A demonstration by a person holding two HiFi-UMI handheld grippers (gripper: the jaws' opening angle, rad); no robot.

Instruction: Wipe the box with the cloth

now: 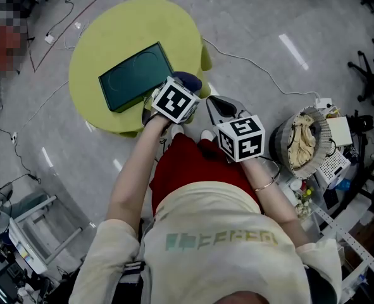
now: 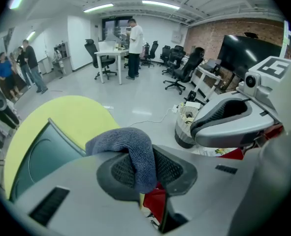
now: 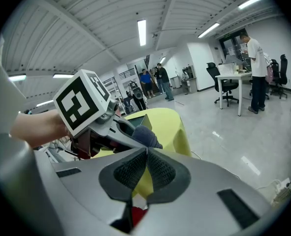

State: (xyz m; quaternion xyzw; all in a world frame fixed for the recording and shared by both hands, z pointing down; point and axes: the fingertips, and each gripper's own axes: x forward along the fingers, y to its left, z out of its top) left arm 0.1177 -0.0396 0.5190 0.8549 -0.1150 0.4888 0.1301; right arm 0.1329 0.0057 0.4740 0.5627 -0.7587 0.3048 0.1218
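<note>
Yellow round table (image 1: 104, 30) carries the green box (image 1: 136, 76), lying flat. My left gripper (image 2: 138, 173) is clamped on the blue cloth (image 2: 128, 146), near the box's corner. My right gripper (image 3: 146, 168) is closed on nothing. I judge wiping not yet begun.

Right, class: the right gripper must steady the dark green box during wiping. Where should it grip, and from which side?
The dark green box lies flat on the yellow table, so only a thin edge fits the fingers. Probably take its right short edge, coming low from the right: that end is nearest the right gripper.
</note>
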